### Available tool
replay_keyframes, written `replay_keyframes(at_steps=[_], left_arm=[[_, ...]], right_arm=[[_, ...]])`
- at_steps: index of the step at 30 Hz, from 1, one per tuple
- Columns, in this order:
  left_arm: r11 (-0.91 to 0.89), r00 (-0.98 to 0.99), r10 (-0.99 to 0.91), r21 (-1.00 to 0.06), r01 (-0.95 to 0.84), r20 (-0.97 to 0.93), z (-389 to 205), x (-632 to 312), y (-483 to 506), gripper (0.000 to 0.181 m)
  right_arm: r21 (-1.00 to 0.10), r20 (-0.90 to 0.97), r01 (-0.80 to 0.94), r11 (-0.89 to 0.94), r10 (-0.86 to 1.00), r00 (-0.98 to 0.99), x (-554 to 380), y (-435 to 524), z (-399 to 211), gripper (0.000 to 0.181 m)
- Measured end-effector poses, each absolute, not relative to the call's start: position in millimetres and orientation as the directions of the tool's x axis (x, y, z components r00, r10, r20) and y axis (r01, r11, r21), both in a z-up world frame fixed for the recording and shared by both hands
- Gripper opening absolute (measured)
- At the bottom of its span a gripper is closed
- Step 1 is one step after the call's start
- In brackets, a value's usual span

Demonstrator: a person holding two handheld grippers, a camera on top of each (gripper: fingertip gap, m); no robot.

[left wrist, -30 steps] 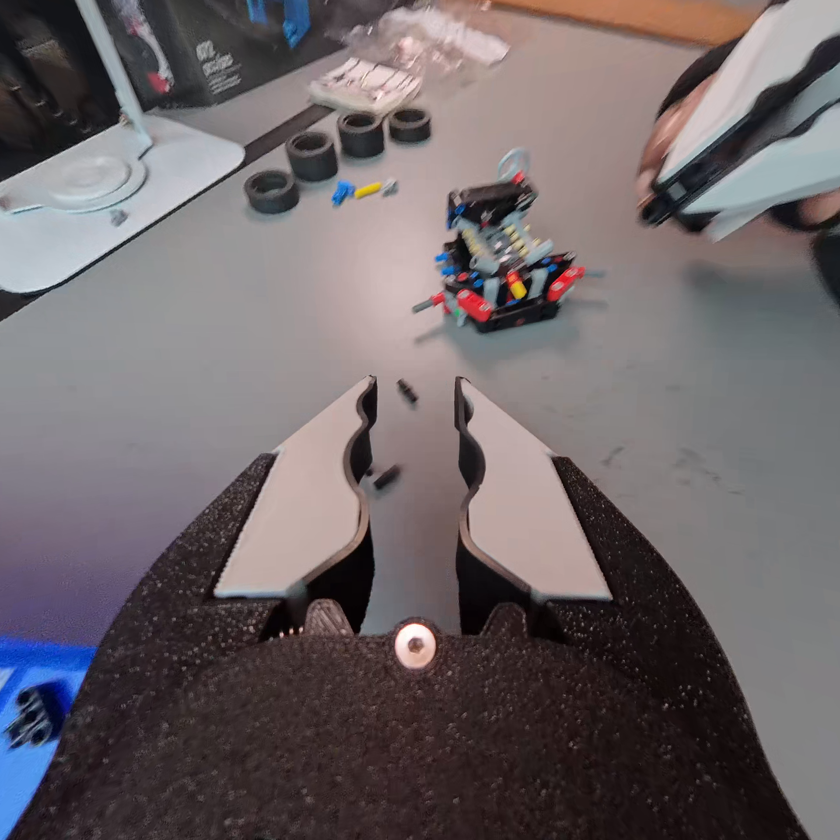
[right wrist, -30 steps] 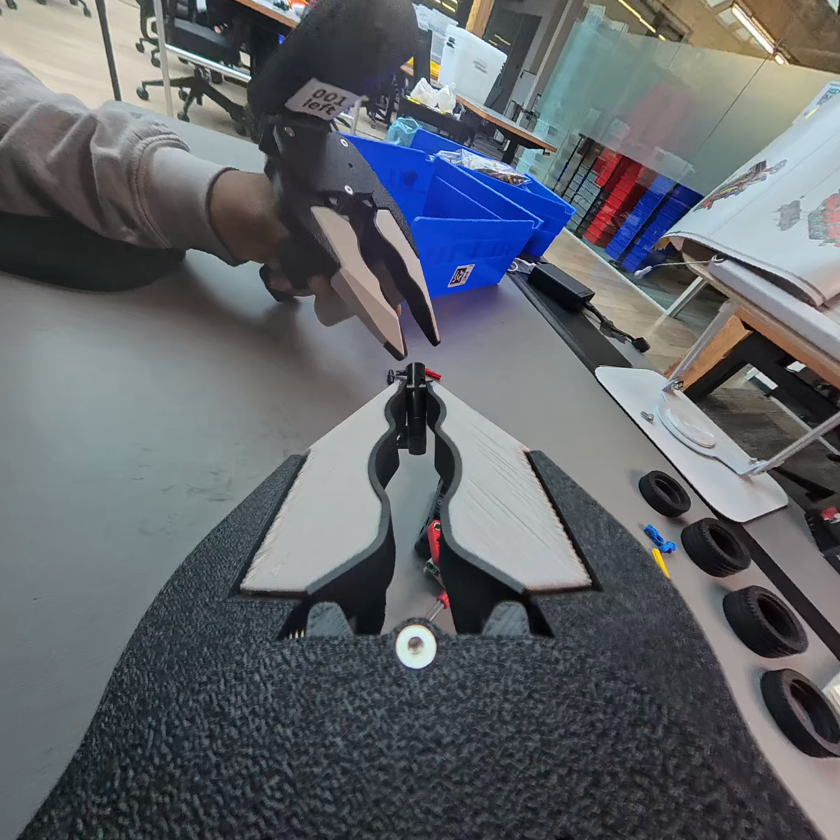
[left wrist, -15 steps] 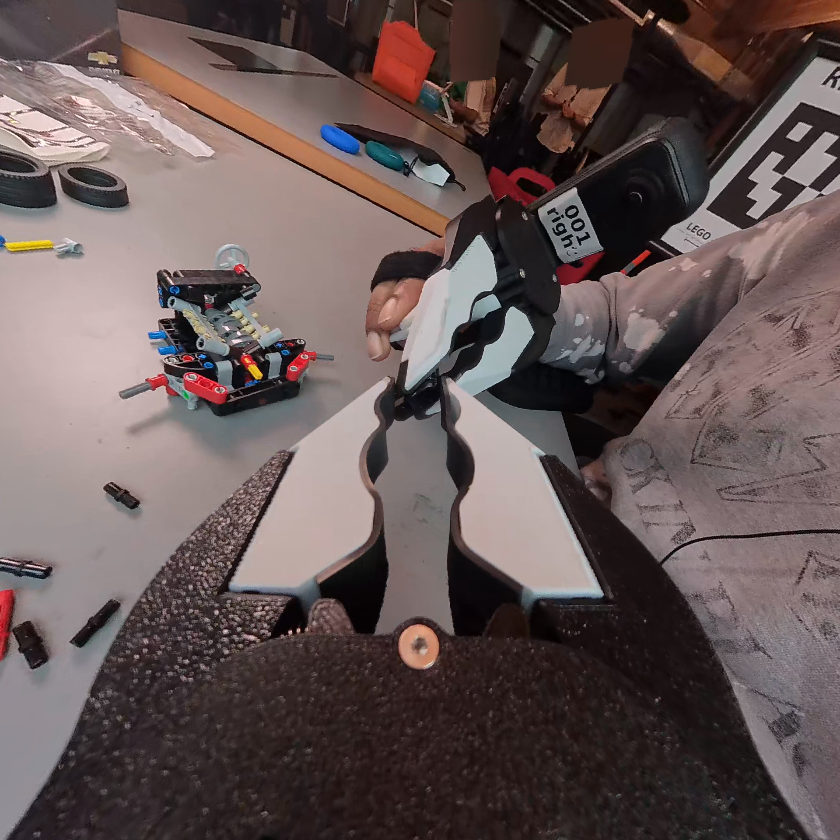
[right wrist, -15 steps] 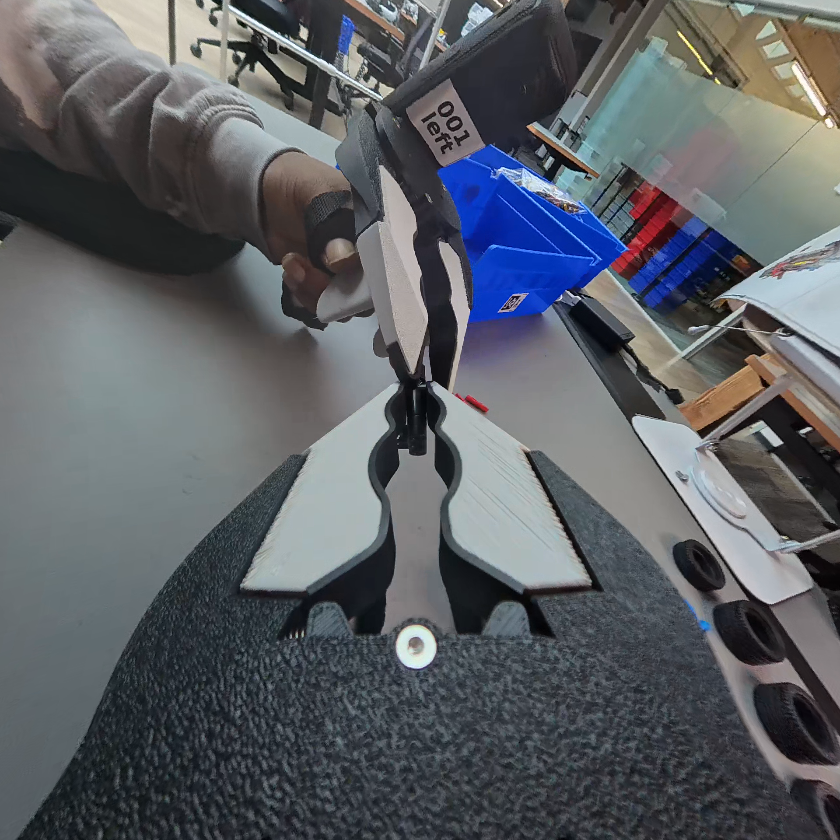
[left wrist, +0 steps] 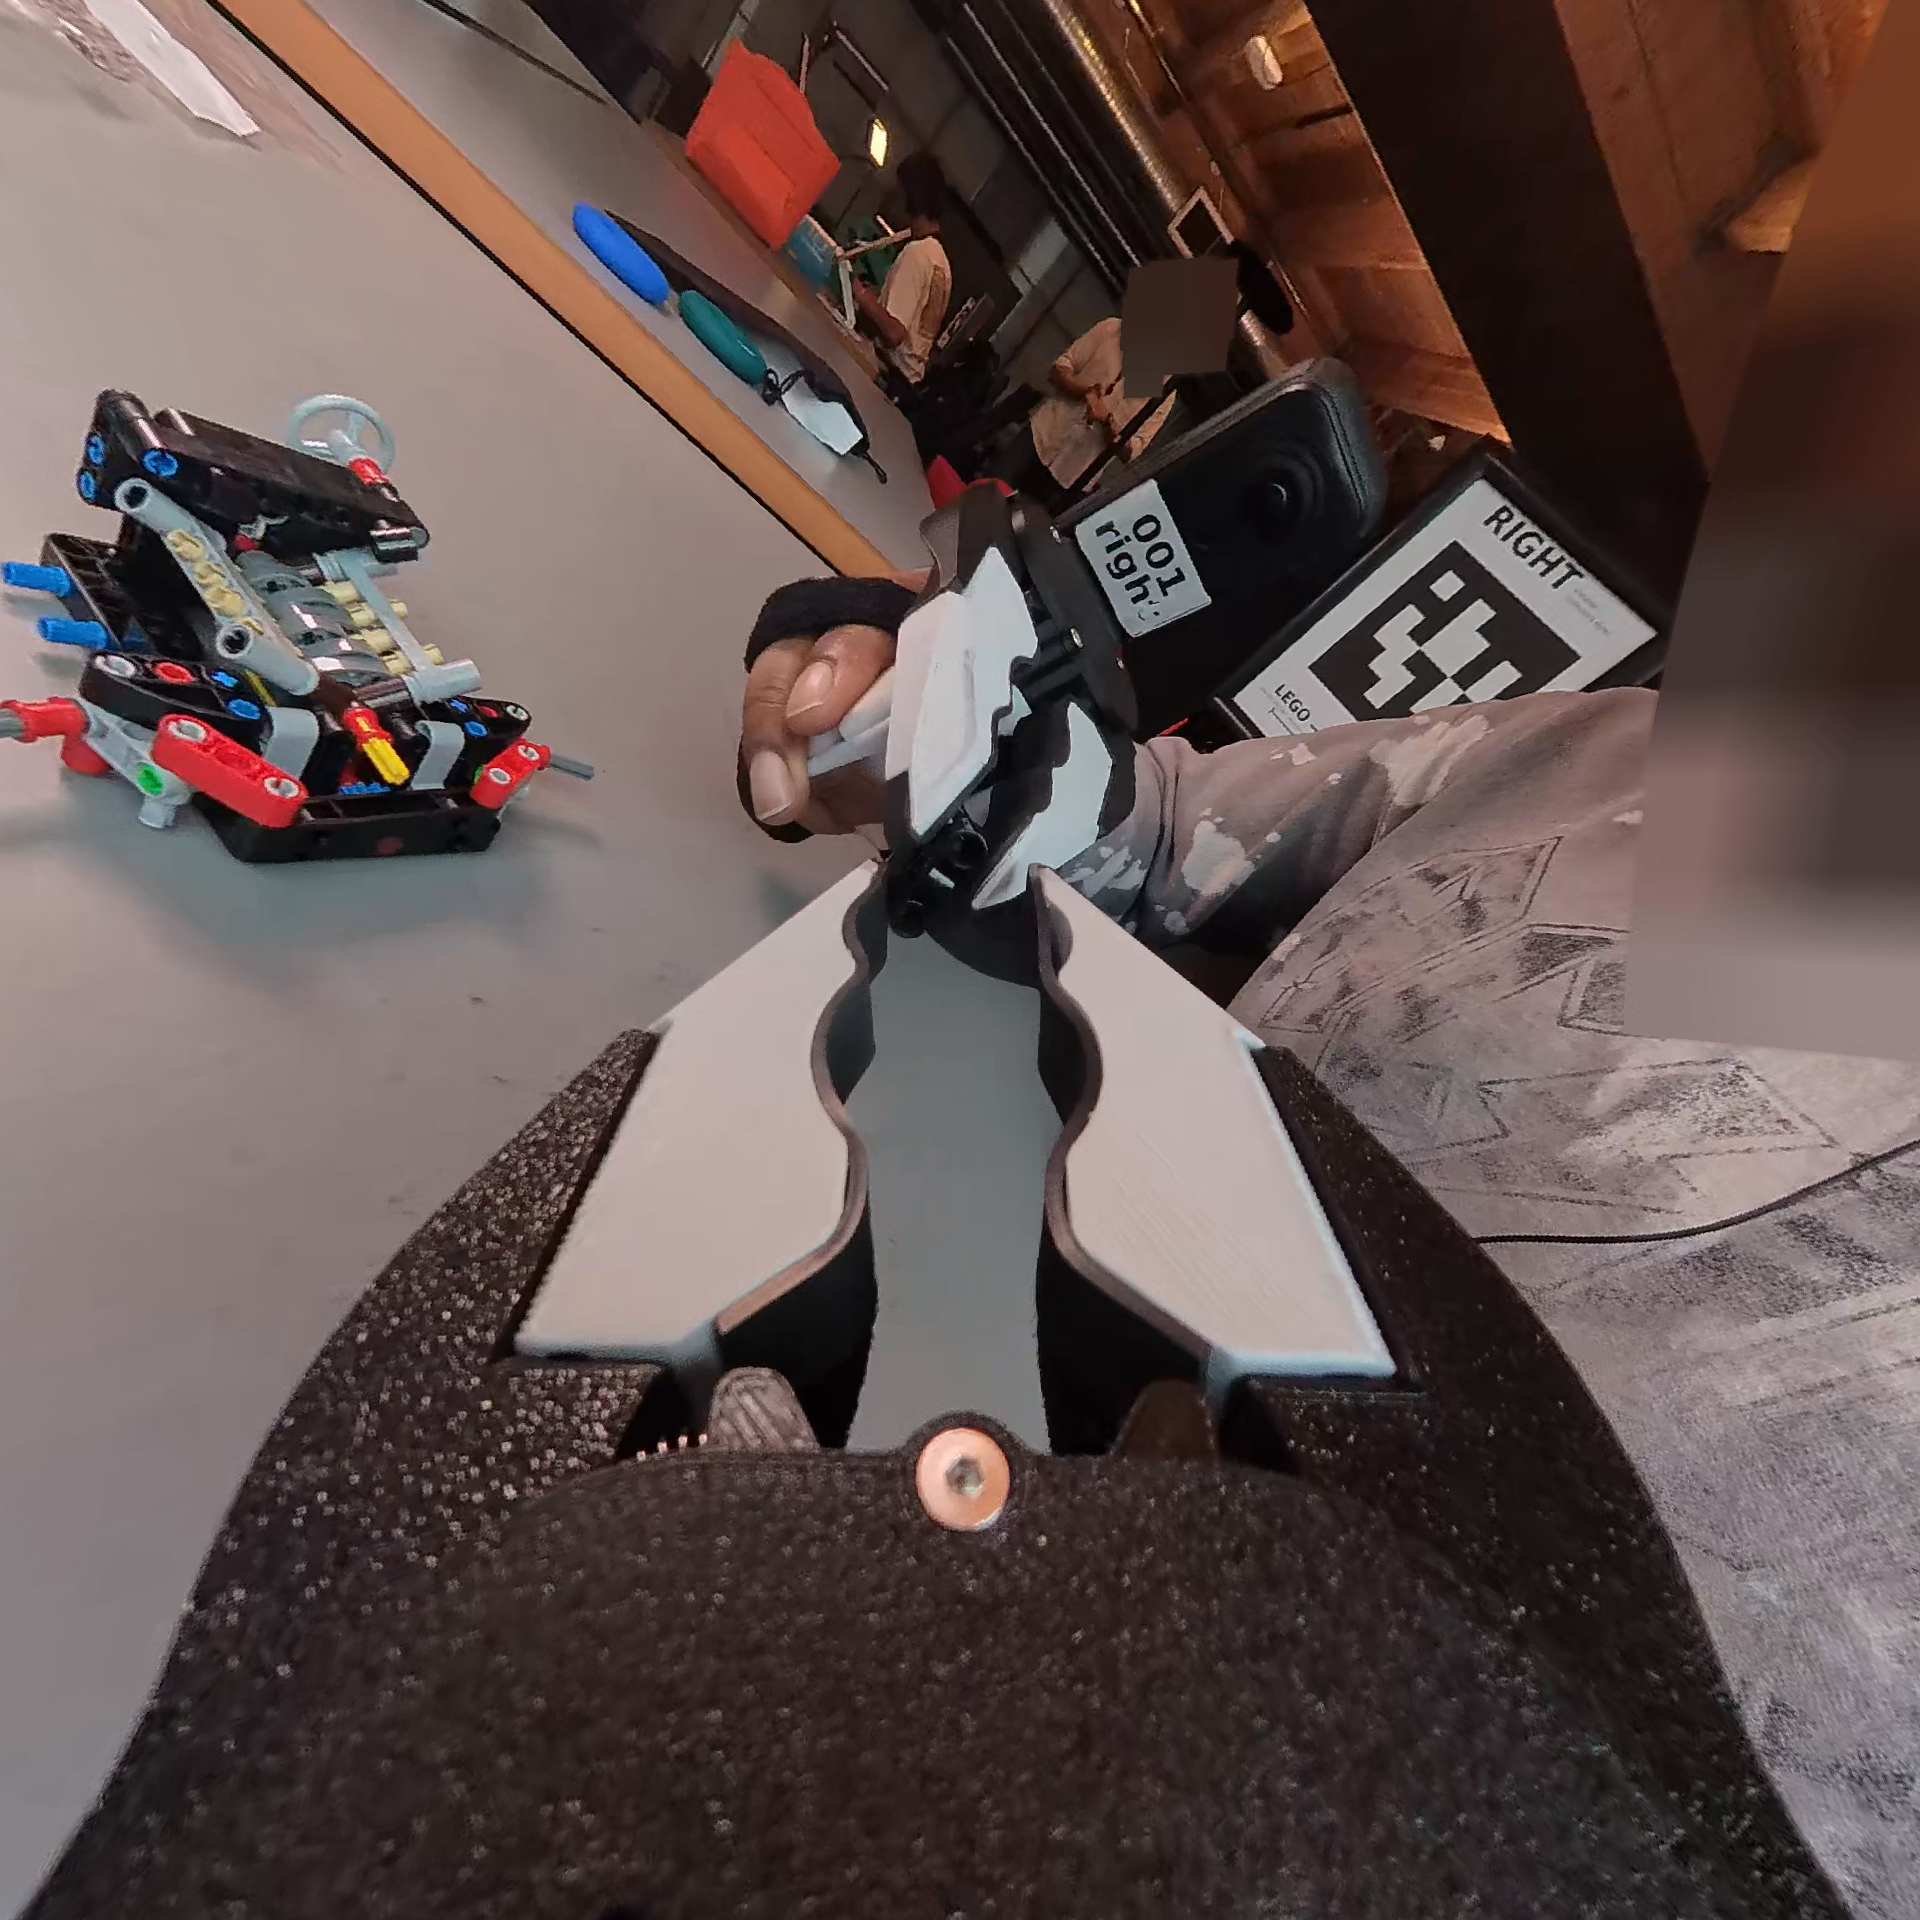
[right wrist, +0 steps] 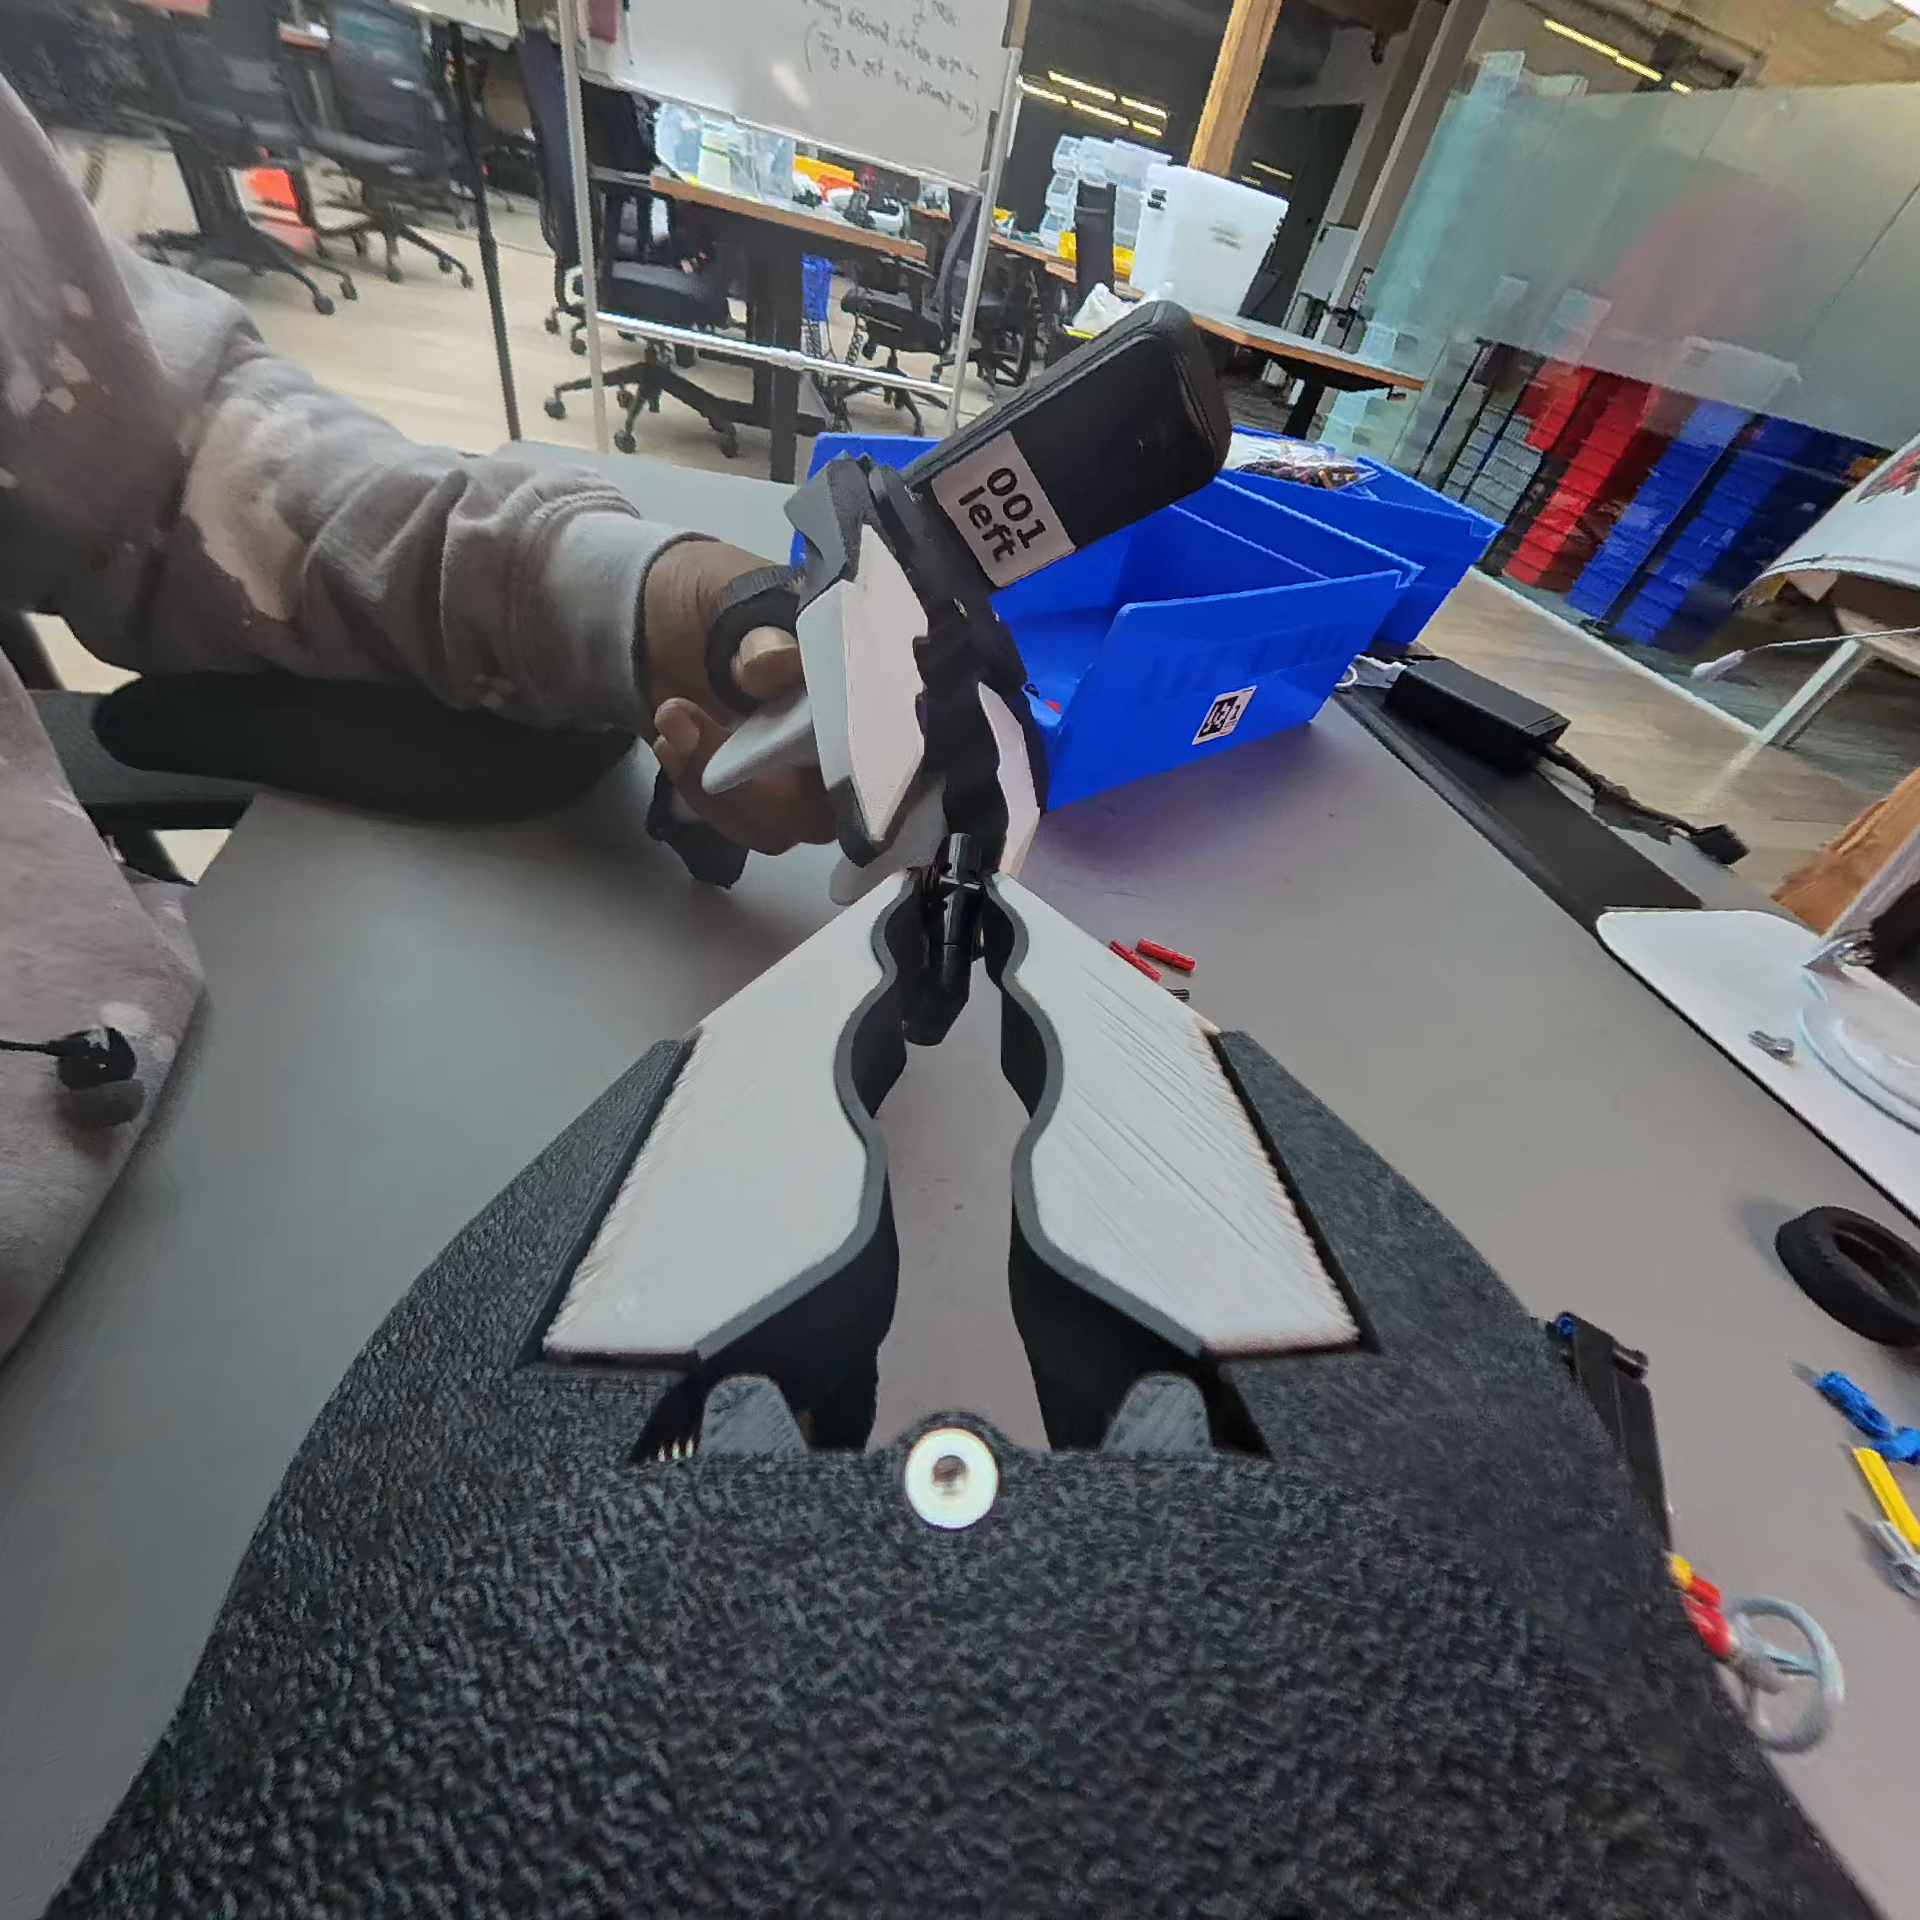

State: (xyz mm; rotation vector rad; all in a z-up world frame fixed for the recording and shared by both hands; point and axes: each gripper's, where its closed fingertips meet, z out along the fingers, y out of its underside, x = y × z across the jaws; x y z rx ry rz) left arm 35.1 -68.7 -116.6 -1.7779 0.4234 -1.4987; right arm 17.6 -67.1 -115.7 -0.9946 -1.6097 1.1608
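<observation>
My right gripper [right wrist: 948, 902] is shut on a small black brick piece [right wrist: 951, 940] and holds it upright above the grey table [right wrist: 416, 987]. My left gripper [left wrist: 958, 883] is open. Its fingertips sit on either side of the free end of that piece [left wrist: 935, 868], and the piece lies against the left fingertip. In the right wrist view the left gripper [right wrist: 951, 847] comes down from above onto the top of the piece. In the left wrist view the right gripper [left wrist: 961, 847] points down toward me, in a person's hand.
A partly built brick model [left wrist: 281, 644] stands on the table to the left. Blue bins [right wrist: 1195, 644] stand behind the left gripper. Red pins [right wrist: 1153, 956], a black tyre [right wrist: 1849, 1288], small blue and yellow parts [right wrist: 1875, 1455] and a white lamp base [right wrist: 1766, 997] lie to the right. The grippers are tip to tip, or close to it.
My left gripper swung away from the loose pins on the table and rose to meet the right gripper. The two now stand tip to tip around the black piece, both lifted higher.
</observation>
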Motion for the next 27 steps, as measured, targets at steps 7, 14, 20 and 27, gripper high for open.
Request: replay_keyframes(at_steps=[7, 14, 20, 27], left_arm=[[-0.623, 0.201, -0.733, -0.76, 0.183, 0.649, -109, 38, -80, 0.016], [-0.649, 0.103, -0.732, -0.736, 0.191, 0.673, -104, 41, -89, 0.014], [-0.583, 0.136, -0.787, -0.798, 0.151, 0.601, -103, 46, -95, 0.008], [-0.43, 0.279, -0.838, -0.882, 0.195, 0.47, -92, 32, -83, 0.006]], right_arm=[[-0.994, 0.036, 0.087, 0.073, 0.929, -0.369, 22, -77, -105, 0.013], [-0.996, 0.033, 0.067, 0.065, 0.915, -0.403, 25, -83, -99, 0.016], [-0.954, -0.298, 0.17, -0.246, 0.823, -0.483, 29, -82, -96, 0.024], [-0.898, -0.433, 0.158, -0.411, 0.759, -0.486, 34, -64, -82, 0.03]])
